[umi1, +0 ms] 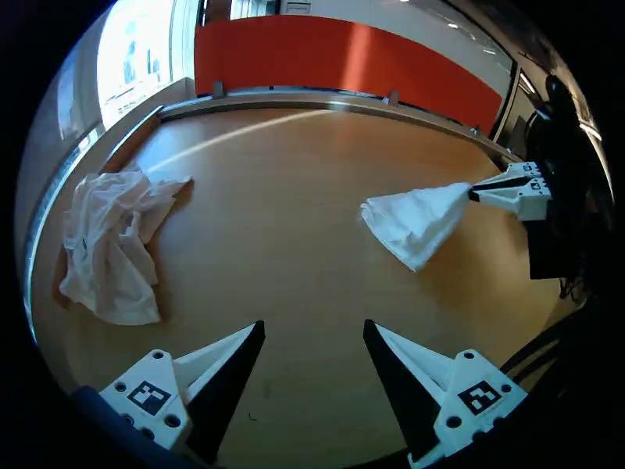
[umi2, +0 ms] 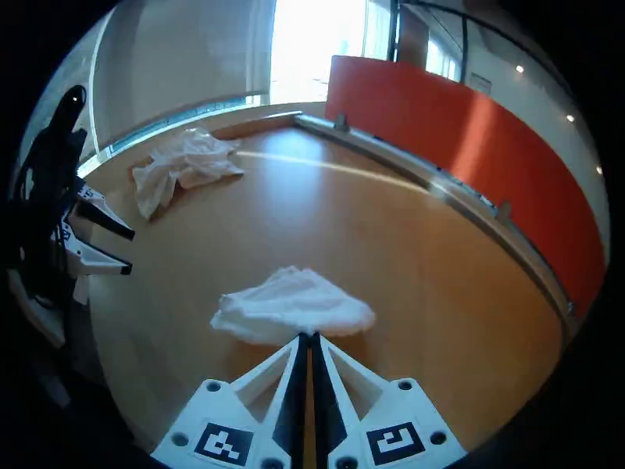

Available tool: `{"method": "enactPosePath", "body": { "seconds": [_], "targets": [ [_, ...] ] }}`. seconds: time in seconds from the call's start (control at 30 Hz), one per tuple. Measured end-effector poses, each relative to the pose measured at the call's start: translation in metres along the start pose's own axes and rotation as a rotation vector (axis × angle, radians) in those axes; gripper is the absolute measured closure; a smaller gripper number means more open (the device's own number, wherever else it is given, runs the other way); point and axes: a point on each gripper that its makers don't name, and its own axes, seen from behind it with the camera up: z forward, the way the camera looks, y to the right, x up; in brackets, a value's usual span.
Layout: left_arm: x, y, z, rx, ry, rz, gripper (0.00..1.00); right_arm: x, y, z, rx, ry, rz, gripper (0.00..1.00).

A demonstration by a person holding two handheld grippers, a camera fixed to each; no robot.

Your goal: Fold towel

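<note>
A white towel (umi2: 293,306) hangs bunched from my right gripper (umi2: 309,338), whose fingers are shut on its near edge; the cloth droops onto the wooden table (umi2: 351,219). In the left gripper view the same towel (umi1: 410,223) is at the right, pinched by the right gripper (umi1: 472,192). My left gripper (umi1: 314,332) stands open low over the table with nothing between its fingers; it also appears at the left of the right gripper view as the left gripper (umi2: 129,250). A second, crumpled white cloth (umi1: 113,242) lies at the table's left, seen too as a crumpled cloth (umi2: 183,168).
An orange partition (umi1: 344,59) runs along the table's far edge behind a metal rail (umi1: 312,102). Bright windows (umi2: 320,47) stand beyond. A person's dark sleeve (umi1: 562,195) holds the right gripper. Bare tabletop (umi1: 273,203) lies between the two cloths.
</note>
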Motion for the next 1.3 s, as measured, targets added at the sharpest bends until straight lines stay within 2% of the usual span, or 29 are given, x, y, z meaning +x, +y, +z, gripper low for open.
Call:
{"method": "enactPosePath", "body": {
  "seconds": [0.2,0.5,0.87,1.3],
  "targets": [
    [0.012,0.005,-0.003,-0.005,0.018,0.014,0.06,0.04,0.011,-0.02,-0.016,0.054,-0.014,0.96],
    [0.022,0.018,-0.003,-0.024,0.03,0.034,0.06,0.059,0.032,-0.048,-0.059,0.077,-0.022,0.96],
    [0.026,0.03,0.006,-0.04,0.026,0.046,0.06,0.042,0.078,-0.08,-0.121,0.068,-0.003,0.96],
    [0.032,0.043,0.014,-0.047,0.019,0.049,0.06,-0.001,0.156,-0.126,-0.206,0.03,0.045,0.96]
  ]
}}
